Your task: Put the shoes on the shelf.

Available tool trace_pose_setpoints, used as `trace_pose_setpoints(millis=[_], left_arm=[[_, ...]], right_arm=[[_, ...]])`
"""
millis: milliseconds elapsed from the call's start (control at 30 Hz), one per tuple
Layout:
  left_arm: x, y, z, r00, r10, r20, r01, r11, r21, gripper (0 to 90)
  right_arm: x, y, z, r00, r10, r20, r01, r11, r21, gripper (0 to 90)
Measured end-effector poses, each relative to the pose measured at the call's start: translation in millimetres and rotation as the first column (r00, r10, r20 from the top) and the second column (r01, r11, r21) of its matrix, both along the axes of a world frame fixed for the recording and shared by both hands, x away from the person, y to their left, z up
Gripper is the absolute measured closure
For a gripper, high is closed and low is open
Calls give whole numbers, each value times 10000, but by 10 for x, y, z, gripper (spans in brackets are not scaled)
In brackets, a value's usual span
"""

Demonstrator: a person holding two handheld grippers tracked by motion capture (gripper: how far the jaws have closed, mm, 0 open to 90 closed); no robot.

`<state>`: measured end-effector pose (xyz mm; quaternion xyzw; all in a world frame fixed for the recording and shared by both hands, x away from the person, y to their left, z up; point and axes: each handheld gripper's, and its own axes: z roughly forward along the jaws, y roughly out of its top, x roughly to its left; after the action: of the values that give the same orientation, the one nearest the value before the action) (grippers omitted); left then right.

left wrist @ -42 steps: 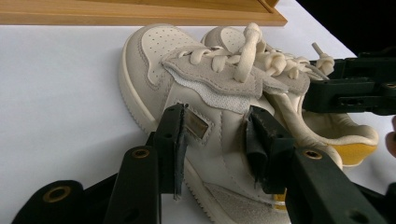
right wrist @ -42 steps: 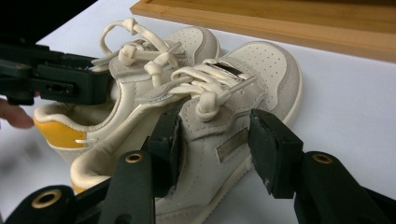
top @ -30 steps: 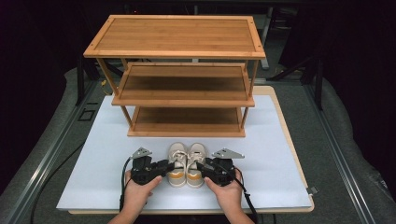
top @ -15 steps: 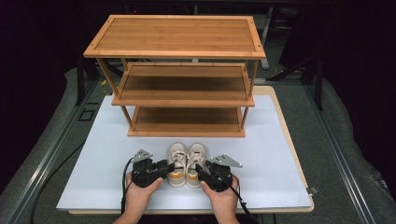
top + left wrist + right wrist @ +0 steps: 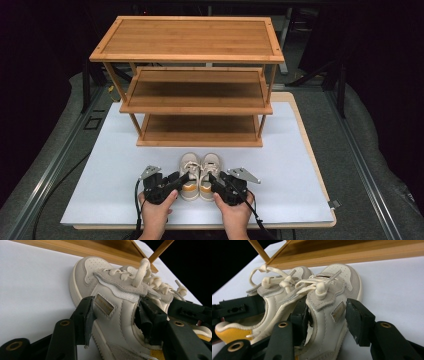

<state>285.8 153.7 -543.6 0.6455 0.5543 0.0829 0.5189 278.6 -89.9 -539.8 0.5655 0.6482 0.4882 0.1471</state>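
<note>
Two small cream leather sneakers stand side by side near the white counter's front edge, toes toward a three-tier bamboo shoe rack. Each hand-held gripper, left and right, straddles one shoe; the left's jaws have just been opening around its shoe, the right's stand released.

It looked like a lab recording station: a white board lay on a grey table with metal rails along its sides, a bare wooden rack stood on it, and darkness surrounded everything.
</note>
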Motion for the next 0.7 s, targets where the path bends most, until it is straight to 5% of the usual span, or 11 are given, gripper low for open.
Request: trace_pose_setpoints(millis=[700], left_arm=[[-18,-46,-28,9985,457,301,-457,9990,-21,527]], right_arm=[[1,34,-13,9993,-373,59,372,9992,112,556]])
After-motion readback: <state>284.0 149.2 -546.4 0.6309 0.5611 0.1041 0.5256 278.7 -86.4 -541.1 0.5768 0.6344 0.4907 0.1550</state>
